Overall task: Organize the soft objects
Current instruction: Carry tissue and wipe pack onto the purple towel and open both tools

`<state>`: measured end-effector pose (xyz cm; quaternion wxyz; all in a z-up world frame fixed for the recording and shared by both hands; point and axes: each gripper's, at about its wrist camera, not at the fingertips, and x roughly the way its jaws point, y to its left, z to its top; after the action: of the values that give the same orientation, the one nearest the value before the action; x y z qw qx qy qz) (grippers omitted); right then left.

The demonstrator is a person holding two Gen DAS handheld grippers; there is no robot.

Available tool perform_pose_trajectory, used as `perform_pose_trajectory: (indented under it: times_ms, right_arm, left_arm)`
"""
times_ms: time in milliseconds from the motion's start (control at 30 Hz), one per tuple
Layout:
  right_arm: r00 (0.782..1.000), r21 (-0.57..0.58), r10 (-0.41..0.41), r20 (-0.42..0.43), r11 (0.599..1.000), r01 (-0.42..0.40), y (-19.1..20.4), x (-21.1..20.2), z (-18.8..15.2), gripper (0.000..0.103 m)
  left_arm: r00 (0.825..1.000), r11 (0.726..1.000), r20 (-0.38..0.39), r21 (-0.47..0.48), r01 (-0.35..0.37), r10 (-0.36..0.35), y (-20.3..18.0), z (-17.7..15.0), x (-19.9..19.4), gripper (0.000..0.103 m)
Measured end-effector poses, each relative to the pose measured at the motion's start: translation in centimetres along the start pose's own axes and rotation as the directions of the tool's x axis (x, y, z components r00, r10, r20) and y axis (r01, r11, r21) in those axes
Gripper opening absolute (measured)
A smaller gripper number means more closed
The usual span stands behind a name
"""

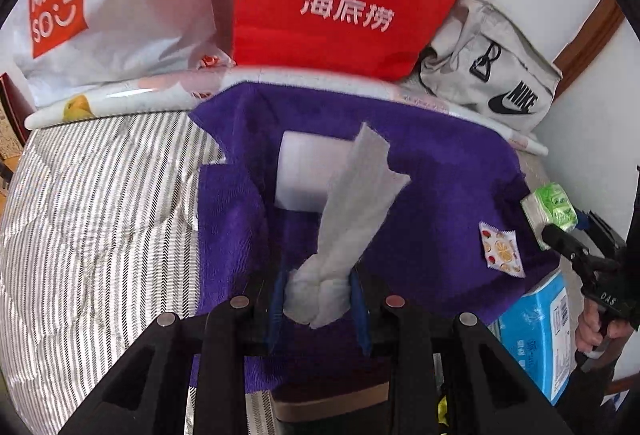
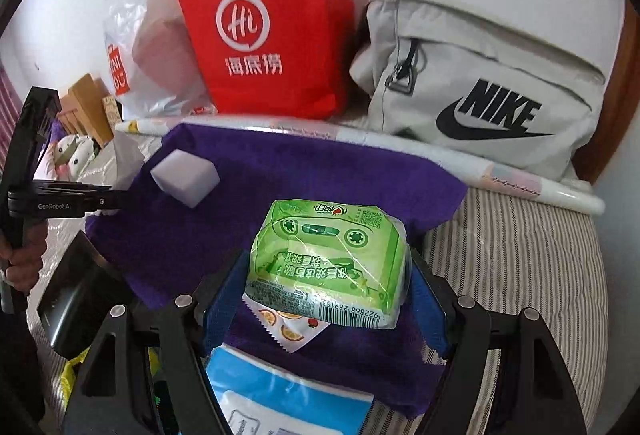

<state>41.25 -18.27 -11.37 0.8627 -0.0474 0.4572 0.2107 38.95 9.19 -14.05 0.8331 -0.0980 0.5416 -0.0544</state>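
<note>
Left tongs (image 1: 318,299): clamped on a crumpled white tissue (image 1: 352,207), held over the purple towel (image 1: 440,163).
Right tongs (image 2: 326,299): clamped on a green tissue pack (image 2: 328,263), above the towel.
White sponge block (image 2: 186,181): resting on the towel.
Towel: spread on the striped bed (image 1: 100,195).

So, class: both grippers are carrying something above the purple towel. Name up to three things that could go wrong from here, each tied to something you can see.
1. The white tissue is pinched only at its bunched end in the left gripper; its loose tail may drag across the white foam block.
2. The green tissue pack in the right gripper has slick wrapping and might slip.
3. Lowered here, the pack may land on the fruit-print sachet.
</note>
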Motion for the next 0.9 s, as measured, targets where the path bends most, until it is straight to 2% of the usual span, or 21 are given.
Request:
perform_pose_trajectory:
  times_ms: [233,700,800,900]
  right_arm:
    - [0.999,0.000,0.016,-0.043,1.000,-0.016,-0.3,1.3,-0.1,0.076]
    - [0.995,-0.038,0.014,-0.100,0.999,-0.018,0.3,2.7,-0.3,0.077]
    - [0.996,-0.065,-0.002,-0.089,0.998,-0.003,0.7,2.5,-0.4,0.078]
    - [0.998,-0.067,-0.011,-0.067,0.998,0.006,0.7,1.9,-0.4,0.079]
  left_arm:
    - [0.999,1.000,-0.030,-0.003,0.013,-0.013,0.3,-0.1,1.1,0.028]
    - [0.999,0.999,-0.039,0.019,0.031,-0.030,0.3,-0.2,1.7,0.028]
    - [0.997,0.998,-0.042,0.013,0.058,-0.057,0.3,-0.1,1.7,0.033]
    - [0.993,0.994,-0.043,0.002,0.114,-0.113,0.2,0.0,1.4,0.048]
